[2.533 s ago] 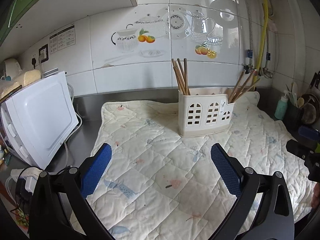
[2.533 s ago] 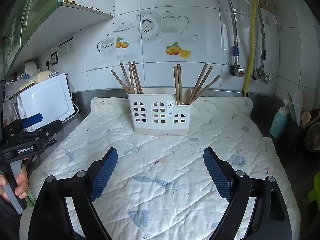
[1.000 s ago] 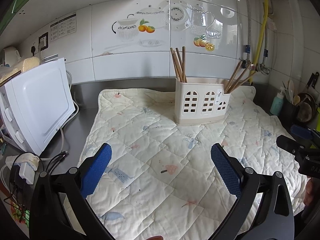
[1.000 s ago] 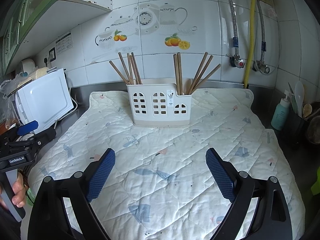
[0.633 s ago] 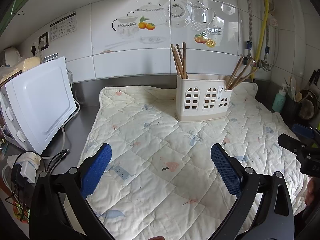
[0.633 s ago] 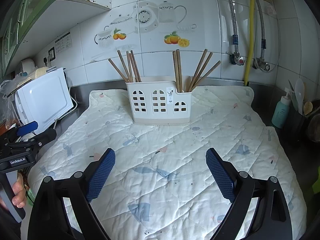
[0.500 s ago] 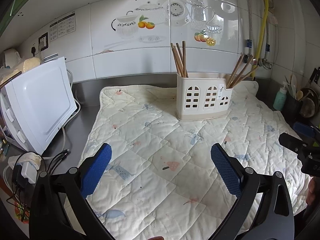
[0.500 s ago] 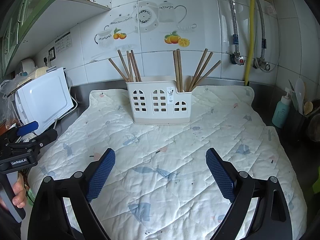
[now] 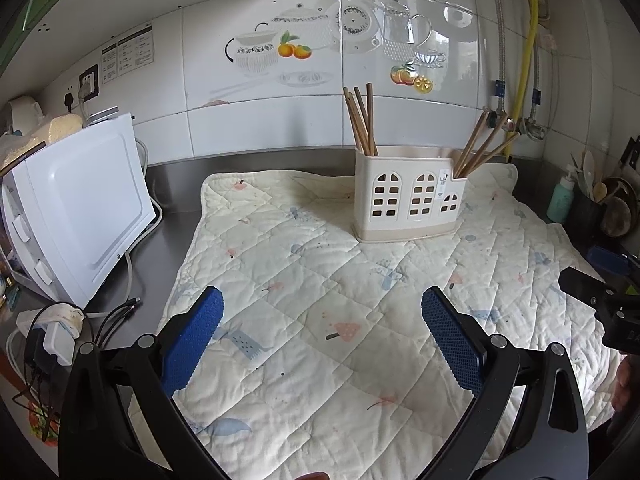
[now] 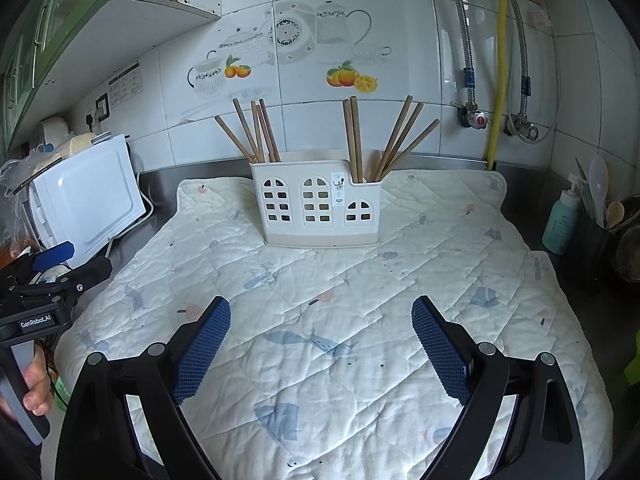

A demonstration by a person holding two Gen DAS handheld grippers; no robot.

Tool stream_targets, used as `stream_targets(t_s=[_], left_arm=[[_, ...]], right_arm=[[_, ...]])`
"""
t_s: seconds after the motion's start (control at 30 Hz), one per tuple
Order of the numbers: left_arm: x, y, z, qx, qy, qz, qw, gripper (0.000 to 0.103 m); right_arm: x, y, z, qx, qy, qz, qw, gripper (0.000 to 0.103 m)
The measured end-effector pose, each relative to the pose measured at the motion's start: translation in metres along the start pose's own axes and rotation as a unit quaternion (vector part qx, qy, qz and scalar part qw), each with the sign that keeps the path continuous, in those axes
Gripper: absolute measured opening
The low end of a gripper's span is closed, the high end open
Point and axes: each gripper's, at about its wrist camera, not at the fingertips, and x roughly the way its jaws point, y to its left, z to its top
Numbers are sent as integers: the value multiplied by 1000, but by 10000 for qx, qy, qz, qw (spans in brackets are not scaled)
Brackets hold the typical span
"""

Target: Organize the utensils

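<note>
A cream plastic utensil holder [image 9: 410, 200] with arched window holes stands at the back of the quilted mat [image 9: 320, 320]; it also shows in the right wrist view [image 10: 320, 208]. Several wooden chopsticks [image 10: 256, 132] stand in its left compartment and several more chopsticks [image 10: 384, 136] in its right one. My left gripper [image 9: 322, 312] is open and empty, held above the mat's front. My right gripper [image 10: 320, 320] is open and empty, also well short of the holder.
A white appliance [image 9: 76, 208] stands on the steel counter at the left, with cables and a power strip [image 9: 52, 332] beside it. A teal bottle [image 10: 562, 220] and a dark pot of spoons [image 10: 604, 220] stand at the right. Tiled wall behind.
Both grippers drew back from the holder and then held nearly still, the left swinging slightly left. Both stayed open and empty.
</note>
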Motion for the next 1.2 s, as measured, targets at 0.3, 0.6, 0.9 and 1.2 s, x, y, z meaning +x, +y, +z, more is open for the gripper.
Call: stream_targets(t_s=[0.3, 0.6, 0.9, 1.2], left_arm=[[-2, -2, 1, 26, -33, -18, 10000, 98], [-2, -4, 2, 15, -26, -88, 10000, 98], [-3, -5, 2, 32, -60, -123, 9999, 98], [-2, -5, 2, 16, -46, -142, 9999, 98]], right_arm=[[0, -1, 1, -22, 10, -7, 10000, 89], [-1, -3, 1, -51, 12, -67, 10000, 90], [0, -3, -1, -102, 38, -133, 9999, 93], [2, -2, -2, -181, 90, -182, 9996, 95]])
